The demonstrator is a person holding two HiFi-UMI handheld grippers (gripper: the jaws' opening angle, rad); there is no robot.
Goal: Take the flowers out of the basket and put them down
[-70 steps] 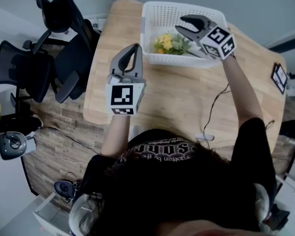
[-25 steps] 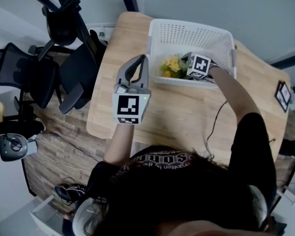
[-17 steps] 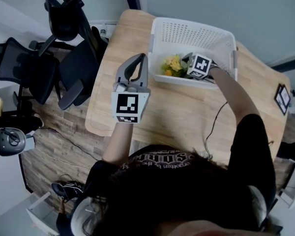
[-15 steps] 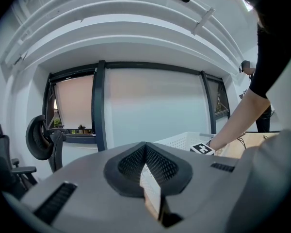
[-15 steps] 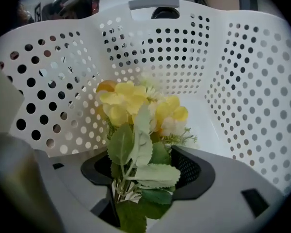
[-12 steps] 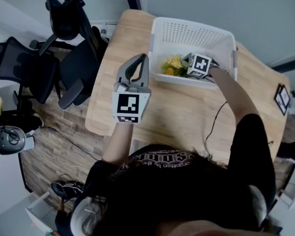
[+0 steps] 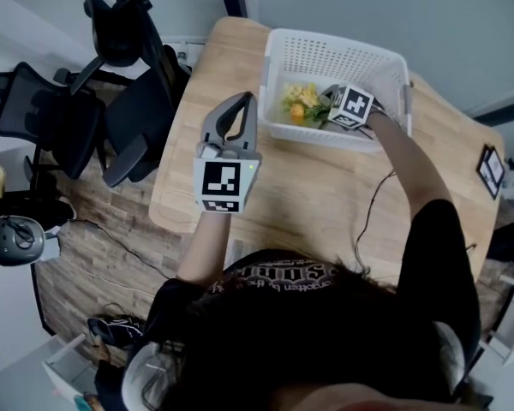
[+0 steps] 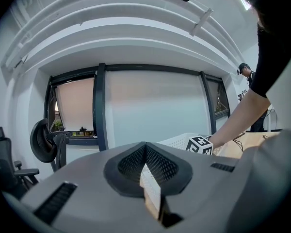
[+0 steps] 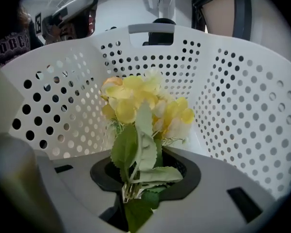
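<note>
The right gripper (image 7: pixel 324 113) reaches down into the basket (image 7: pixel 334 46), and its jaws, which have just been closing, are clamped on the green stems and leaves of the flowers (image 7: pixel 301 101). In the right gripper view the stems run down between the two dark pads of this gripper (image 9: pixel 136 194), and the yellow blooms (image 9: pixel 141 103) rise above them in front of the basket's perforated white wall (image 9: pixel 242 106). The bunch is inside the basket, by the long wall nearest the person; whether it touches the basket floor cannot be told. The gripper's marker cube (image 7: pixel 353 107) sits just above that same wall. The left gripper (image 7: pixel 241 106) hovers outside the basket, just beside its left end, over the wooden table (image 7: pixel 325 199). Its jaws are together with nothing between them, as the left gripper view (image 8: pixel 146 152) shows, where the basket's rim and the other gripper's cube (image 8: pixel 200 145) appear beyond them. By count there are two grippers, one basket and one bunch of flowers. The basket stands at the far side of the table. A thin cable (image 7: pixel 370 208) lies on the tabletop on the person's side of the basket. To the basket's right, a small dark framed item (image 7: pixel 491 169) sits near the table edge. Black office chairs (image 7: pixel 111 135), at least two, stand on the floor well to the basket's left.
</note>
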